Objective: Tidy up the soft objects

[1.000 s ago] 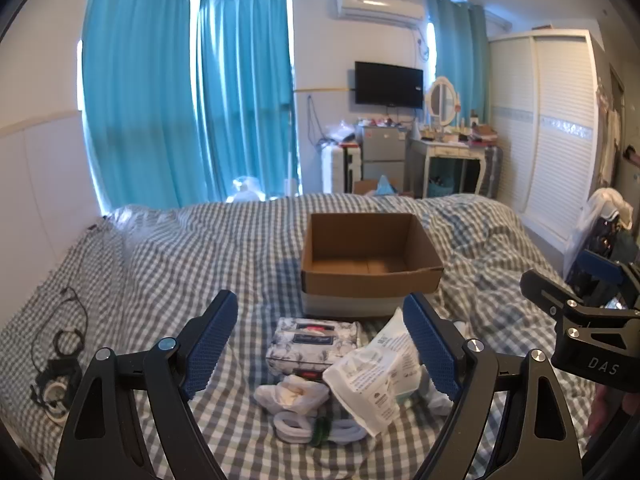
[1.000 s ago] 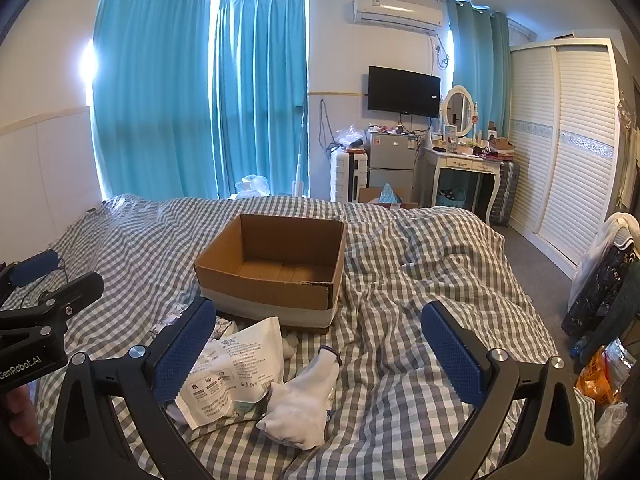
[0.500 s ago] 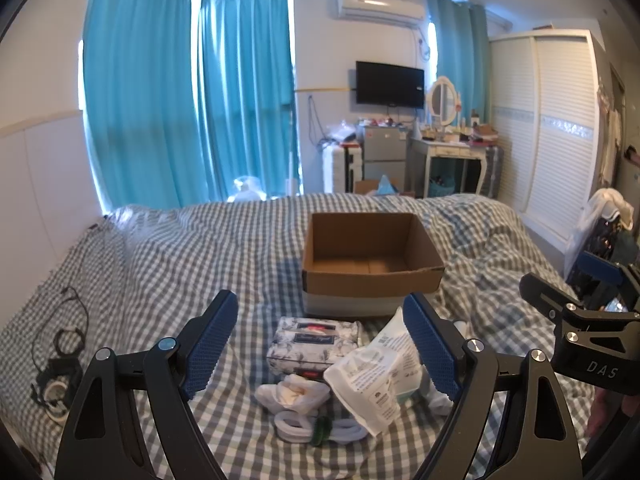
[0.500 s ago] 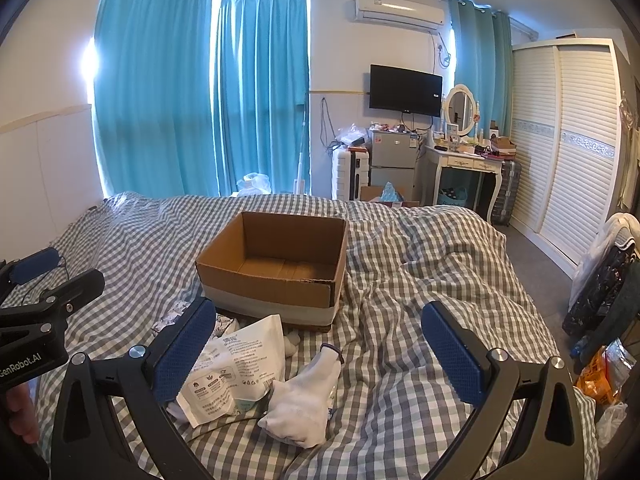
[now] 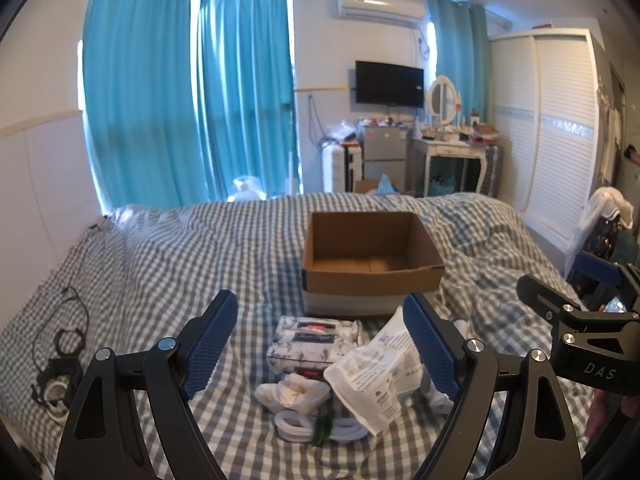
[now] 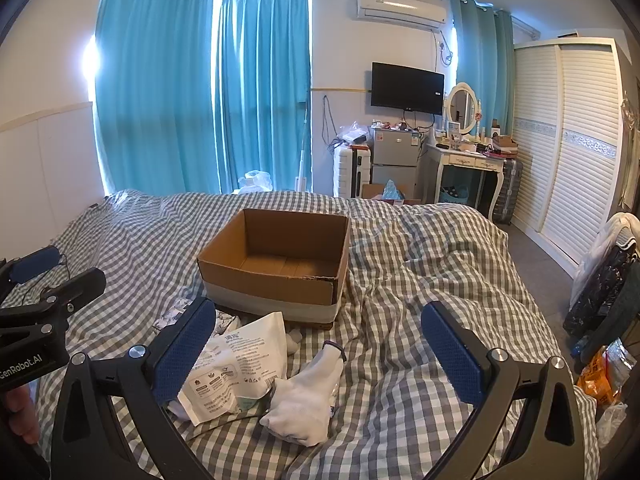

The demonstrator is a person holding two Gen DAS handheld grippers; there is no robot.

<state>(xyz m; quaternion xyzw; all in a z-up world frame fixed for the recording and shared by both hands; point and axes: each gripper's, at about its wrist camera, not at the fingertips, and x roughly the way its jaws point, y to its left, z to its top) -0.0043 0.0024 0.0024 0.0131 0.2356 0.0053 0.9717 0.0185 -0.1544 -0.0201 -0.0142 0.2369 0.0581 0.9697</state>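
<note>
Left tool (image 5: pixel 320 340): I read its blue-padded fingers spread wide apart, nothing between them, held above the near part of the bed (image 5: pixel 180 264).
Right tool (image 6: pixel 320 344): fingers likewise wide apart and gripping nothing; it hangs over the same bed, to the right of the left tool.
Cardboard box (image 5: pixel 372 256): open-topped, standing upright on the bed toward its middle, interior bare as far as I can see.
Tissue pack (image 5: pixel 316 340): patterned soft pack lying flat just in front of the box, on the near side.
White pouch (image 6: pixel 236 368): printed soft bag lying at a tilt beside the tissue pack, its upper corner near the box wall.
Rolled white socks (image 5: pixel 292 392): bundle just nearer to me than the tissue pack, touching the pouch edge.
White cord coil (image 5: pixel 320 428): looped, with a green tie, closest to the near edge of the bed.
White cloth bundle (image 6: pixel 308 396): crumpled, with a dark cuff, right of the pouch.
Cables (image 5: pixel 60 356): dark tangle at the left edge of the bed, well apart from the pile.
</note>
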